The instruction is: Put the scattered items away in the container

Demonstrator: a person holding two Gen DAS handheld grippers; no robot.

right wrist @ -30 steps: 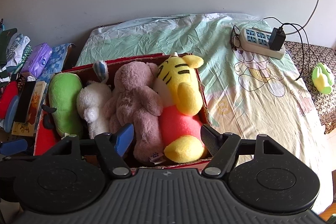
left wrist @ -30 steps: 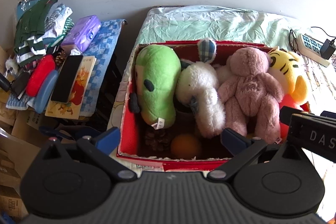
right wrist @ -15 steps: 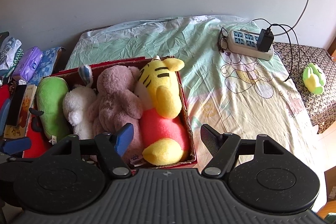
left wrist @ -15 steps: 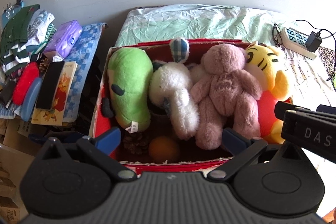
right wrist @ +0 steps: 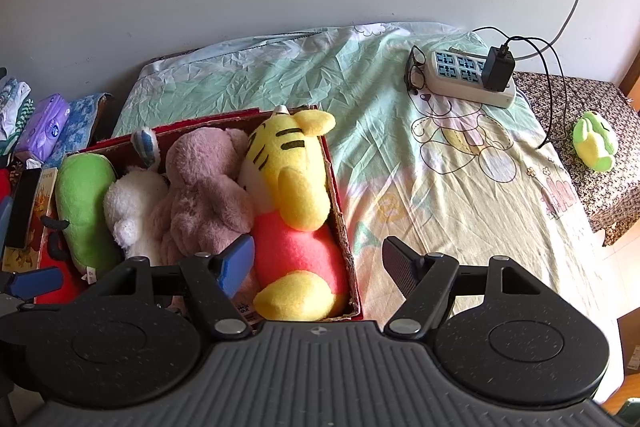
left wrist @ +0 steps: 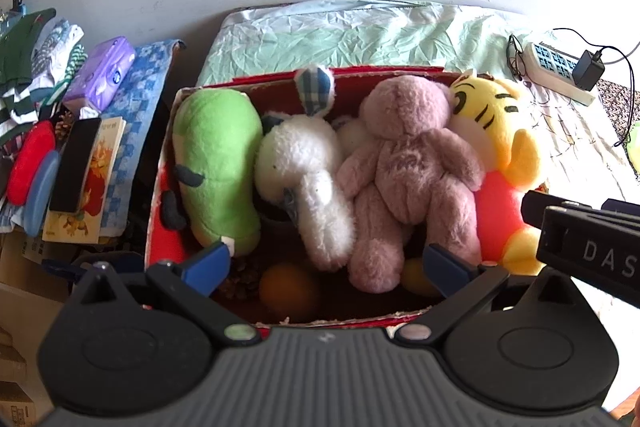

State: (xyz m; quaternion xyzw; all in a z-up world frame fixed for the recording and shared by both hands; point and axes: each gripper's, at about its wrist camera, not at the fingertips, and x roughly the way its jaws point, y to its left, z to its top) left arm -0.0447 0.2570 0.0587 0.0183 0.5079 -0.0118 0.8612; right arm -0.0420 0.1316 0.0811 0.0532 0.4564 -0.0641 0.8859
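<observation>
A red cardboard box [left wrist: 162,187] on the bed holds a green plush [left wrist: 218,171], a white plush [left wrist: 304,179], a pink bear [left wrist: 408,163] and a yellow tiger [left wrist: 500,147]. An orange ball [left wrist: 286,291] and a pine cone [left wrist: 240,277] lie at the box's near end. My left gripper [left wrist: 326,267] hovers open over that near end, holding nothing. My right gripper [right wrist: 318,261] is open and holds nothing above the box's near right corner [right wrist: 354,303], by the tiger [right wrist: 296,179]. A small green plush [right wrist: 595,146] lies apart on a floral-covered stand at the right.
A power strip [right wrist: 468,79] with a charger and cable, and a pair of glasses [right wrist: 416,69], lie on the sheet beyond the box. Left of the bed, a side surface carries a tissue pack [left wrist: 100,73], books, a phone and folded clothes [left wrist: 36,51].
The box has slid left in both views, so both grippers have shifted a little to the right along its near edge. Both stay open, and nothing was picked up or let go.
</observation>
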